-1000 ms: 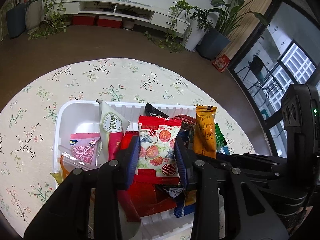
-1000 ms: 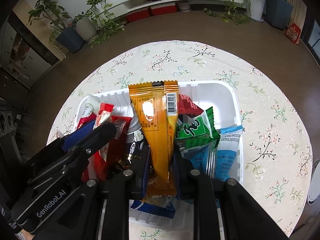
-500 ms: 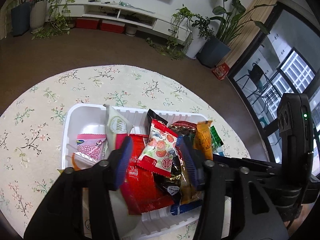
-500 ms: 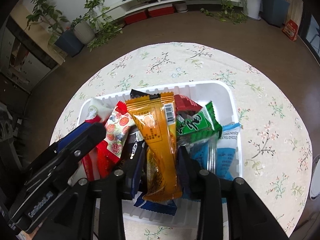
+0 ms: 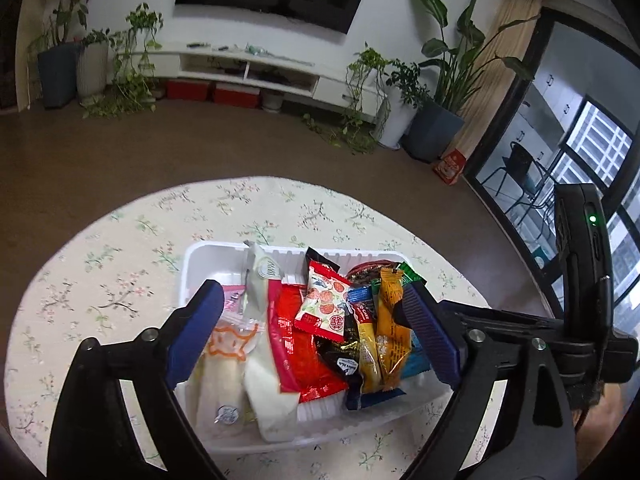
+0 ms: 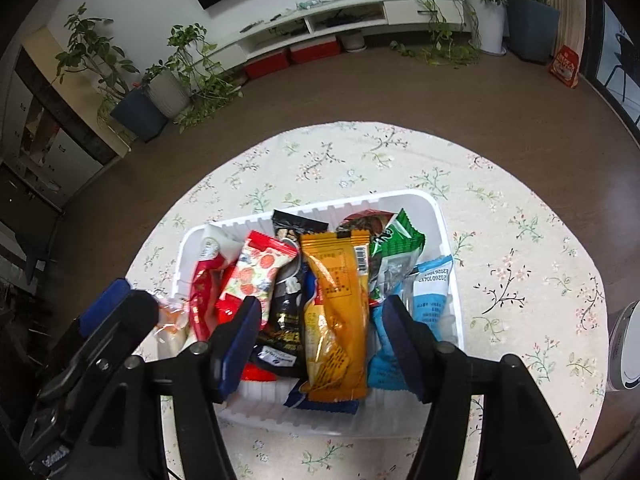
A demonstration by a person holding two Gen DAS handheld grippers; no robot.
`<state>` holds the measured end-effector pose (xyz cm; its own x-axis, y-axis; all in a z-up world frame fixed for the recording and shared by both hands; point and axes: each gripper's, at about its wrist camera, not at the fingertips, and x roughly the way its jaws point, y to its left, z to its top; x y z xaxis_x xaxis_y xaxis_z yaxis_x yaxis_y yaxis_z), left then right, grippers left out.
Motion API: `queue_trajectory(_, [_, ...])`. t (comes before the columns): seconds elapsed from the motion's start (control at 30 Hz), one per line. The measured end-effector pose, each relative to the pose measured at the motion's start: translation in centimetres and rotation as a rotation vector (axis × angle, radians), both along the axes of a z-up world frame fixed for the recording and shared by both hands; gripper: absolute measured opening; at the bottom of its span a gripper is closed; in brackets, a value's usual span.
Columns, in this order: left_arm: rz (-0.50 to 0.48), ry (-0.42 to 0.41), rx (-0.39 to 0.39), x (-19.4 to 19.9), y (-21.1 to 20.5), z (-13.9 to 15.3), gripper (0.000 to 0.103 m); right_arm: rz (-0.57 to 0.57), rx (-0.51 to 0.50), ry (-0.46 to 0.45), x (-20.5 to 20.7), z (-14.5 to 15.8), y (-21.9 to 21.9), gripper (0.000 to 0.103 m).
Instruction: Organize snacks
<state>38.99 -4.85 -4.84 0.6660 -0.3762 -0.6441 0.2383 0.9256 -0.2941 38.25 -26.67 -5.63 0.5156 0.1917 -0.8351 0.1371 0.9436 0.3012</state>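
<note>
A white tray point(image 5: 192, 256) point(image 6: 444, 216) on the round floral table holds several snack packets. The red-and-white packet point(image 5: 326, 306) point(image 6: 256, 268) lies loose on the pile, and the orange packet point(image 6: 338, 312) point(image 5: 392, 328) lies beside it. My left gripper point(image 5: 316, 334) hangs above the tray, its jaws opening wide with nothing pressed between the blue pads. My right gripper point(image 6: 320, 344) hovers over the orange packet, its jaws opening too, pads clear of the wrapper. The left gripper's blue tip point(image 6: 104, 306) shows at the left of the right wrist view.
The floral tablecloth point(image 5: 120, 240) spreads around the tray on all sides. A white round object point(image 6: 626, 344) sits at the table's right edge. Beyond the table are brown floor, potted plants point(image 5: 436, 120) and a low white TV shelf point(image 5: 248, 68).
Both grippers opened and let go: the left released the red-and-white packet, the right the orange one. Both packets now lie in the tray. Both grippers rose away from it.
</note>
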Motion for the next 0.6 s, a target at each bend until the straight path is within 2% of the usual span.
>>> queue_trajectory(0.07, [0.017, -0.050, 0.013, -1.8, 0.5, 1.0, 0.100, 0.000, 0.005, -0.030, -0.9, 0.8, 0.1, 0.068])
queue_trajectory(0.17, [0.058, -0.174, 0.079, -5.5, 1.5, 3.0, 0.102, 0.002, 0.003, -0.128, -3.5, 2.5, 0.1, 0.080])
queue_trajectory(0.23, [0.103, -0.250, 0.171, -8.4, 1.6, 4.2, 0.102, -0.004, -0.019, -0.214, -5.7, 3.5, 0.3, 0.093])
queue_trajectory(0.3, [0.185, -0.304, 0.271, -11.0, 1.6, 5.0, 0.102, -0.001, -0.035, -0.295, -8.3, 4.2, 0.7, 0.100])
queue_trajectory(0.37, [0.264, -0.346, 0.345, -13.8, 1.5, 5.5, 0.102, 0.000, -0.051, -0.351, -10.8, 4.5, 1.0, 0.101])
queue_trajectory(0.47, [0.293, -0.405, 0.356, -18.3, 1.8, 6.3, 0.102, -0.023, -0.061, -0.402, -14.2, 4.7, 0.9, 0.103])
queue_trajectory(0.5, [0.333, -0.420, 0.372, -20.1, 2.0, 6.6, 0.102, -0.037, -0.065, -0.414, -15.3, 4.8, 0.7, 0.103])
queue_trajectory(0.57, [0.395, -0.420, 0.379, -22.4, 2.4, 7.1, 0.102, -0.072, -0.078, -0.438, -17.6, 5.1, 0.6, 0.103])
queue_trajectory(0.6, [0.385, -0.399, 0.362, -23.4, 2.7, 7.4, 0.102, -0.084, -0.084, -0.448, -18.6, 5.2, 0.6, 0.103])
